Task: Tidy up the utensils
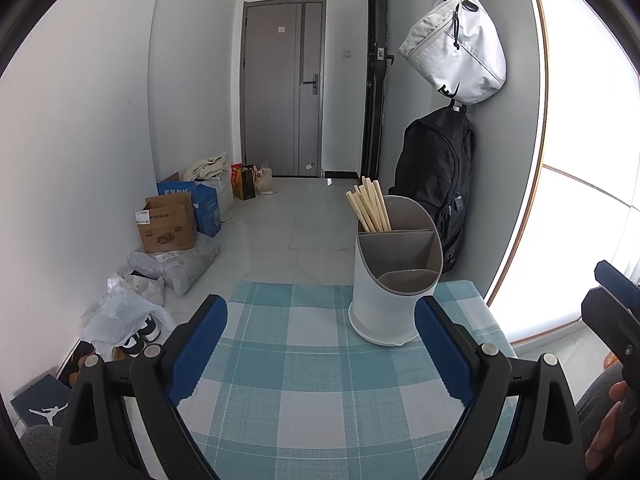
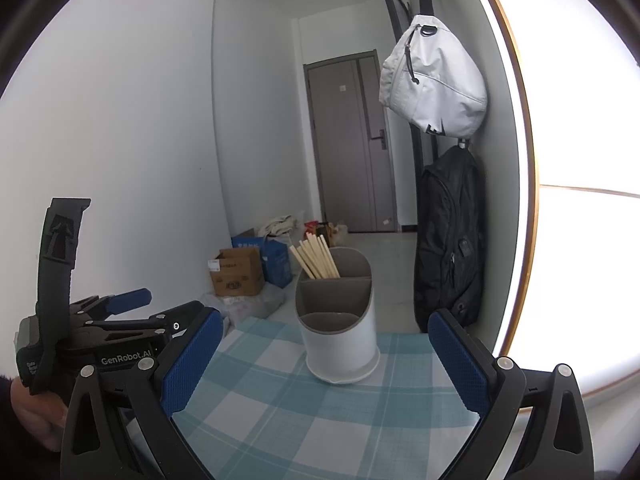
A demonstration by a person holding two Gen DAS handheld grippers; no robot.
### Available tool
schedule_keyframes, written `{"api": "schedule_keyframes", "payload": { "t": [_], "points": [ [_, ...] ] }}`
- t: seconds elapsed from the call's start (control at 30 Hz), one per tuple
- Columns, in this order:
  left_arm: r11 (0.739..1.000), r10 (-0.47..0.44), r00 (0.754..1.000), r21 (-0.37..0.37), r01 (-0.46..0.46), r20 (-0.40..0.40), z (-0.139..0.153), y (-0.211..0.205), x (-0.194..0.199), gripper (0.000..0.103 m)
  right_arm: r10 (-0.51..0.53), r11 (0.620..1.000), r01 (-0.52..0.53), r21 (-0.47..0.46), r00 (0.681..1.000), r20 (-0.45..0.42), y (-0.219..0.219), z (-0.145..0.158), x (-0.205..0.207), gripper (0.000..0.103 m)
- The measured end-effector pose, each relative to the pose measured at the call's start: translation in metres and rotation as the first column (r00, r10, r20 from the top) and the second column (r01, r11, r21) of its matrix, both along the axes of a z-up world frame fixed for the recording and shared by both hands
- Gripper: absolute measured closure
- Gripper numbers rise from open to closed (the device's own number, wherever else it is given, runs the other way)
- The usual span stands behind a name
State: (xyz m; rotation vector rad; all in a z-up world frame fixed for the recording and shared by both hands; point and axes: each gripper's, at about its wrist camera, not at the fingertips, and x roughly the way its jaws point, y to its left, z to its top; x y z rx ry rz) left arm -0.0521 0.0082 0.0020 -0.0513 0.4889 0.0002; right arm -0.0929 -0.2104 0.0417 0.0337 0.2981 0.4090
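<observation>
1. since the chopsticks (image 1: 369, 205) already stand bunched in the back compartment of the holder (image 1: 394, 280), leaning to the left, i judge the sorting is far along; the middle and front compartments look empty from here.
2. i hold the left gripper (image 1: 321, 346) low over the checked cloth (image 1: 288, 364) with its jaws wide apart and nothing between them; the holder sits just ahead and to its right, so this reads as a waiting pose, not a grasp.
3. the right gripper (image 2: 325, 358) is the same, jaws spread and empty, with the holder framed between its blue pads (image 2: 192, 360) and standing further back on the cloth.
4. in the right wrist view the left gripper shows from the side at the left edge, well clear of the holder.
5. i see no loose utensil on the cloth in either view, so i cannot tell what is left to pick up.
6. around the table: a white bag (image 1: 454, 46) and a black backpack (image 1: 434, 172) hang on the wall just behind the holder, cardboard boxes (image 1: 168, 222) and plastic bags (image 1: 120, 312) lie on the floor to the left, a door (image 1: 282, 88) closes the hallway.
7. nothing stands between either gripper and the holder; i judge its tall, narrow shape could tip if nudged.
</observation>
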Motion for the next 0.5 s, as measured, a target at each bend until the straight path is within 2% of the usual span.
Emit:
{"api": "schedule_keyframes", "payload": {
  "t": [0.37,0.5],
  "points": [
    [1.000,-0.007,1.000,-0.007,0.007,-0.010,-0.001,-0.001,0.001,0.011,0.003,1.000,-0.003,-0.001,1.000,-0.012,0.000,-0.003,0.004,0.000],
    [1.000,-0.013,1.000,0.015,0.014,-0.008,-0.004,-0.003,0.003,0.011,0.006,1.000,-0.006,-0.003,0.999,-0.034,0.002,-0.007,0.011,0.000]
  ]
}}
